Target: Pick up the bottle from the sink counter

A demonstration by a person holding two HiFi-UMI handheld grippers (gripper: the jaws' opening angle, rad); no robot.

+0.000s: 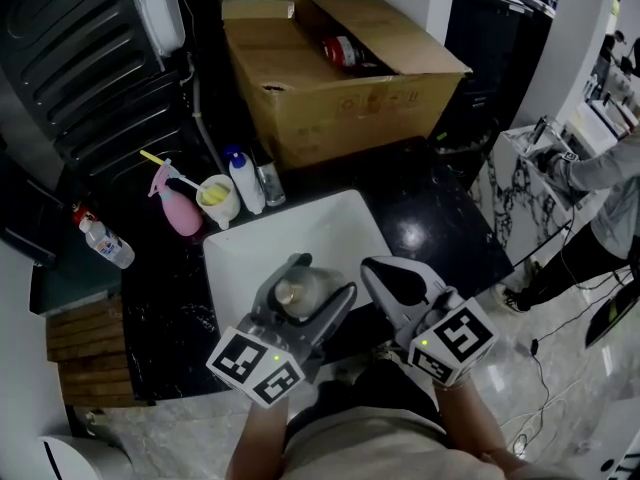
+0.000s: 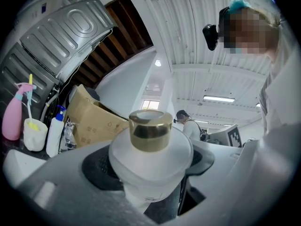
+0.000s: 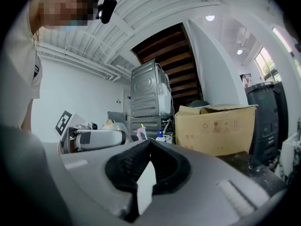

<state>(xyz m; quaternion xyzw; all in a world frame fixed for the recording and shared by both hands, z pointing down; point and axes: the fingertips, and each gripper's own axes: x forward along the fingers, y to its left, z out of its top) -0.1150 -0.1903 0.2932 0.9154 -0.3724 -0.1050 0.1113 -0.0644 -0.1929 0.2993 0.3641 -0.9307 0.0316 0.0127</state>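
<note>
Left gripper [image 1: 318, 280] clamped on gold-capped bottle [image 2: 150, 147], held above white sink [image 1: 330, 230], right gripper [image 3: 149, 145] just beside, jaws pressed together, nothing between, box [image 1: 340, 88] on black counter [image 1: 440, 218] beyond.

Your surface [image 1: 440, 218] is a glossy black counter with a white square sink [image 1: 330, 238] set into it near your front edge. Just behind the sink's far left corner, four things stand in a tight row on the black top: a pink spray bottle [image 1: 180, 208], a white cup [image 1: 220, 200] with something yellow in it, a white bottle with a blue cap [image 1: 246, 183] and a small clear bottle [image 1: 270, 183]. A large open cardboard box [image 1: 340, 98] fills the back of the surface, and a clear bottle with a red cap [image 1: 105, 243] lies tilted, well apart at the far left.
</note>
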